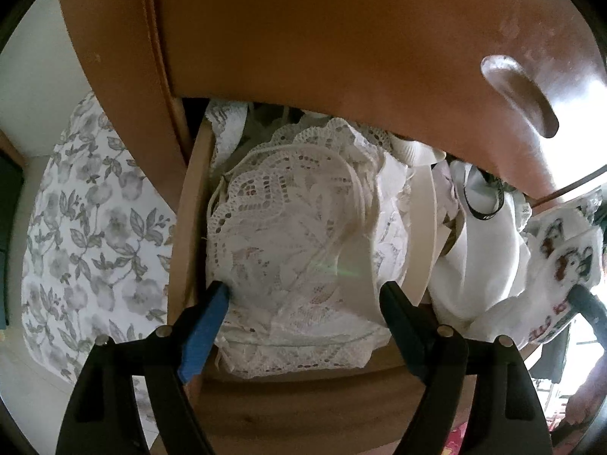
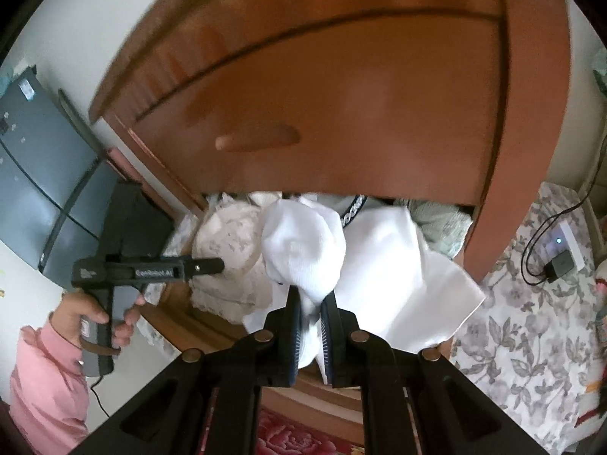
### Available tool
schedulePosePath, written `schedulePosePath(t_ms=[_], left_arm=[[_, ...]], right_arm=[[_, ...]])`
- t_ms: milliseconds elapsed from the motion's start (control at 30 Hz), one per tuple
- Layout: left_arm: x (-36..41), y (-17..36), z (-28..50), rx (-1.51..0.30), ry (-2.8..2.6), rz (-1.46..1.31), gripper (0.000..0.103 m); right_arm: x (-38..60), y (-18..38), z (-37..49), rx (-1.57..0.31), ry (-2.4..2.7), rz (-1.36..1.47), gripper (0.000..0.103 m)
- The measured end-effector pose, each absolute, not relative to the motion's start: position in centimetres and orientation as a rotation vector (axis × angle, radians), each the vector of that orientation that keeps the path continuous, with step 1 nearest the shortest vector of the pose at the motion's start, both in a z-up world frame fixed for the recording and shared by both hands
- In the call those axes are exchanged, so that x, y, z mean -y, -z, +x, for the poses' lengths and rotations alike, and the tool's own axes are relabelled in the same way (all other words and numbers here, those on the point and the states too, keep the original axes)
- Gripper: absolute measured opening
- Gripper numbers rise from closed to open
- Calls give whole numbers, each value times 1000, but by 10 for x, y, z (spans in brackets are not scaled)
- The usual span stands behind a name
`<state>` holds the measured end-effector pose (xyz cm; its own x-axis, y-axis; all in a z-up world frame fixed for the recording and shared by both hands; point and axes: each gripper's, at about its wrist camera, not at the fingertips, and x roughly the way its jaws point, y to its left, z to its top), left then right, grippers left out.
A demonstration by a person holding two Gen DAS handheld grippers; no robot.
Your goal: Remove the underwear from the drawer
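The open drawer of a brown wooden dresser is stuffed with white underwear. In the left wrist view my left gripper points down into the left compartment. It is open, one finger on each side of a pile of white lace underwear. My right gripper is shut on a plain white ribbed piece of underwear, lifted above the drawer's right half. In the right wrist view the left gripper shows side-on over the lace pile, held by a hand in a pink sleeve.
The closed drawer front above, with its wooden handle, overhangs the open drawer. A pale divider splits the drawer. Floral bedding lies to the left and also to the right, where a power strip with a charger rests. A grey cabinet stands at far left.
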<state>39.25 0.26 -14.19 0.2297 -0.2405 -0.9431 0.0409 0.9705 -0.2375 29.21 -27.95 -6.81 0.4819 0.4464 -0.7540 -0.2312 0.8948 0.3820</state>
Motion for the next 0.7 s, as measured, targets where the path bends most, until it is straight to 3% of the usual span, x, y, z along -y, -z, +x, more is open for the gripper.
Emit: schedulePosePath(t_ms=[433, 700], left_arm=[[45, 88, 379, -1220, 285, -128, 82], [113, 101, 377, -1291, 418, -64, 82]], right_arm=[[326, 28, 276, -876, -353, 265, 10], [335, 29, 267, -876, -353, 275, 10]])
